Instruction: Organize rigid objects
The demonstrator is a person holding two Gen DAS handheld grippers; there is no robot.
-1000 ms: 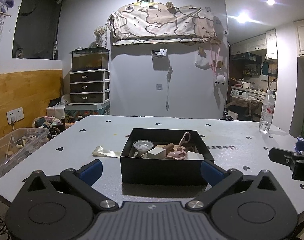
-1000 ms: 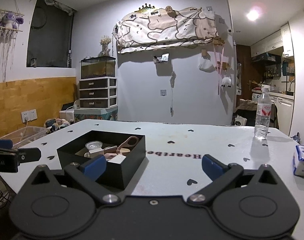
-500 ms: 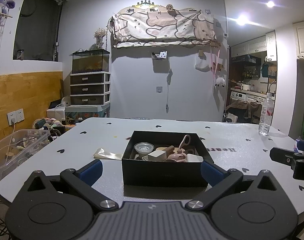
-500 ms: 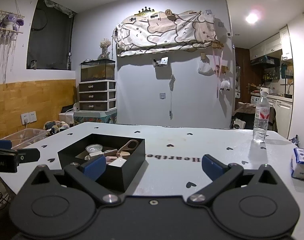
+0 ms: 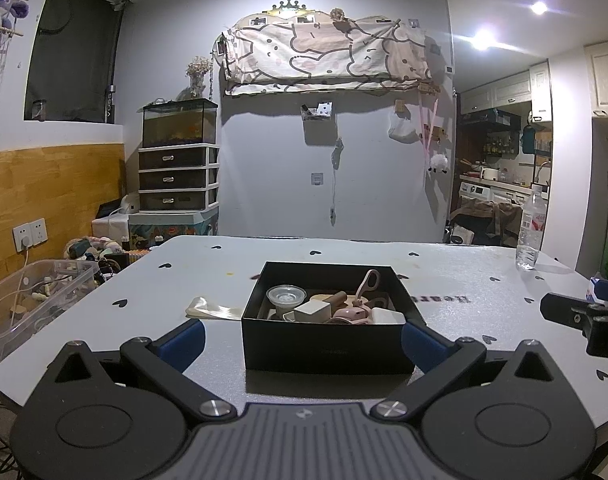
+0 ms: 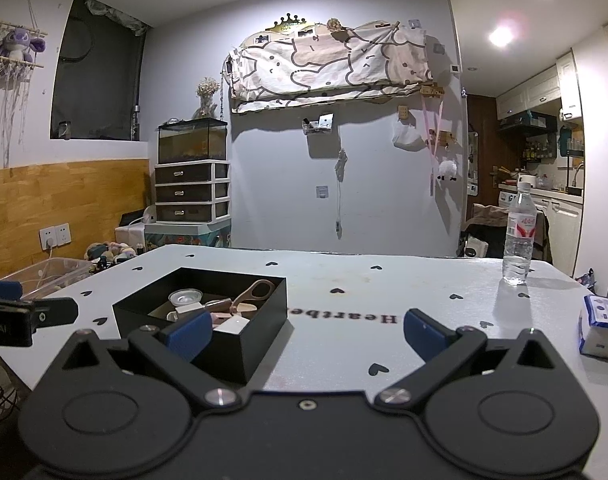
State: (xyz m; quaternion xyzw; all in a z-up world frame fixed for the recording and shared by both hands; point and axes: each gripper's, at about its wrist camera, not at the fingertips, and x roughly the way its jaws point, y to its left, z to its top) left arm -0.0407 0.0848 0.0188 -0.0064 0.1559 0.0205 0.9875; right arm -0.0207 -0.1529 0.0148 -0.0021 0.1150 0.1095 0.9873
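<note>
A black open box (image 5: 328, 344) sits on the white table (image 5: 484, 280) and holds several small items: a clear round lid (image 5: 286, 294), a white block (image 5: 312, 312), pink scissors (image 5: 366, 286) and a pink piece. My left gripper (image 5: 302, 338) is open, its blue fingertips level with the box's near corners, holding nothing. In the right wrist view the box (image 6: 260, 340) lies left of centre. My right gripper (image 6: 304, 330) is open and empty, its left finger over the box's near edge.
A water bottle (image 6: 518, 236) stands at the table's far right. A blue and white packet (image 6: 602, 330) lies at the right edge. A flat pale plastic bag (image 5: 212, 309) lies left of the box. A clear storage bin (image 5: 28, 300) sits beyond the left table edge.
Both grippers have drawn back and lifted slightly, so the box looks a little smaller and lower. Both stay open and nothing was grasped.
</note>
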